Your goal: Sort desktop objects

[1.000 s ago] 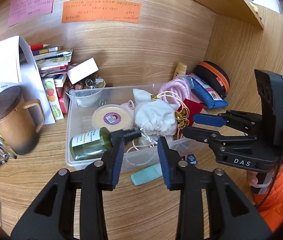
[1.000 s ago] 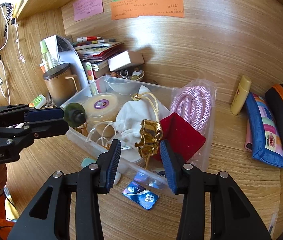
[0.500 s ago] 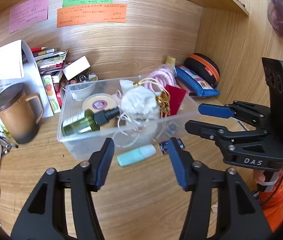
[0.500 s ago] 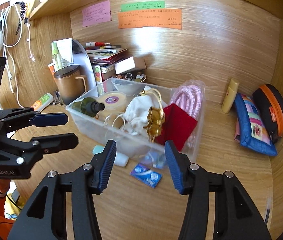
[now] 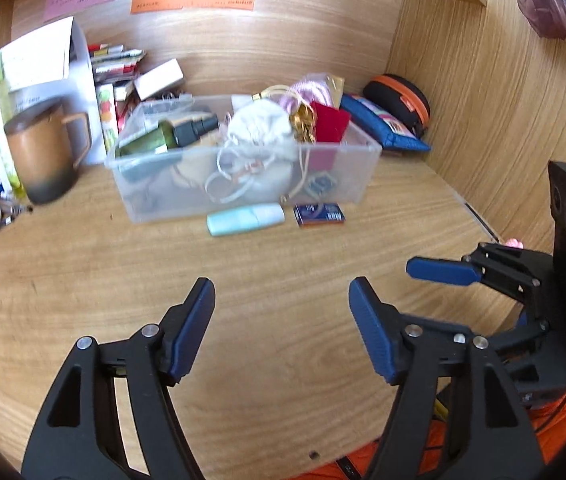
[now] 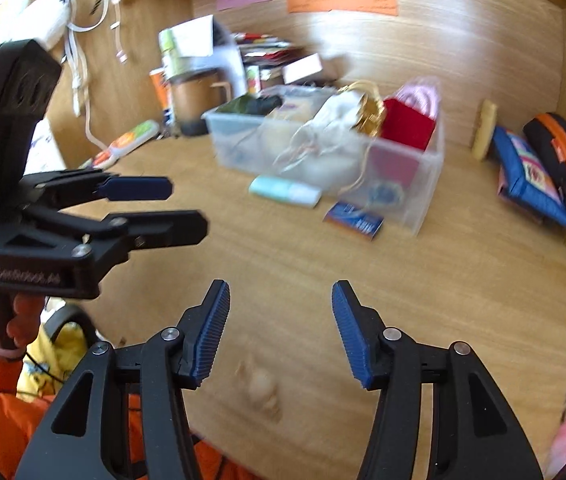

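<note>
The clear plastic bin [image 5: 243, 184] sits toward the back of the wooden desk [image 5: 267, 280], stuffed with a green bottle [image 5: 163, 138], white pouch [image 5: 259, 128] and red pouch [image 5: 329, 122]. A mint tube [image 5: 245, 219] and blue packet [image 5: 319, 214] lie just before it. Left gripper [image 5: 281, 320] and right gripper [image 6: 281, 328] hover well short, both empty, jaws opening.
</note>
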Tool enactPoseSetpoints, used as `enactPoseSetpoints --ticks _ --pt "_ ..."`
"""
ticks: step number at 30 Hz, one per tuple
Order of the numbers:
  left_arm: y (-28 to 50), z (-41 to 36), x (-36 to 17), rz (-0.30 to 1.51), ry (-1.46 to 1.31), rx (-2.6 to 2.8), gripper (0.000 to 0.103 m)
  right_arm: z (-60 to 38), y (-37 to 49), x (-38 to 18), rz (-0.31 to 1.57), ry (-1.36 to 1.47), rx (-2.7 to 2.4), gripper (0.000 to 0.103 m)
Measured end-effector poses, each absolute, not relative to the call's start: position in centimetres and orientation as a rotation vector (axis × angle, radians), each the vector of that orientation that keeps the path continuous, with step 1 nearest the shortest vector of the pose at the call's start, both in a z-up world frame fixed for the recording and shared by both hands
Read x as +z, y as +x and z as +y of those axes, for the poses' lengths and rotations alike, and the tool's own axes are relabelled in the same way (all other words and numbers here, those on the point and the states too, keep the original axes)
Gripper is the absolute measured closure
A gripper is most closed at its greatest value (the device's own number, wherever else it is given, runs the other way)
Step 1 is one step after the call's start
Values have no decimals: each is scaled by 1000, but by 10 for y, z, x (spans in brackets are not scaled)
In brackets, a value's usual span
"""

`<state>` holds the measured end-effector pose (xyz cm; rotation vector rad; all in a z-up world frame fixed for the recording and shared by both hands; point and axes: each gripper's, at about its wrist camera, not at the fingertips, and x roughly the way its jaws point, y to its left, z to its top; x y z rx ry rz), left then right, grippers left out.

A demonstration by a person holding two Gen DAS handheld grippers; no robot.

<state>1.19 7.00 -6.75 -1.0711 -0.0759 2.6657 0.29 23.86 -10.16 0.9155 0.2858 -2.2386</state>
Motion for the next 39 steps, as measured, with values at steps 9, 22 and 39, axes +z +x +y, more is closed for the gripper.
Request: enactPoseSetpoints --ticks 9,22,39 --pt "34 75 -85 -101 -1100 2663 29 247 28 -123 306 936 -2230 54" --pt "2 79 -93 -113 -1175 2609 28 253 20 -127 308 971 -2244 84" --pt "-104 72 -101 -226 -1420 2700 17 262 -66 -87 203 895 -2331 84"
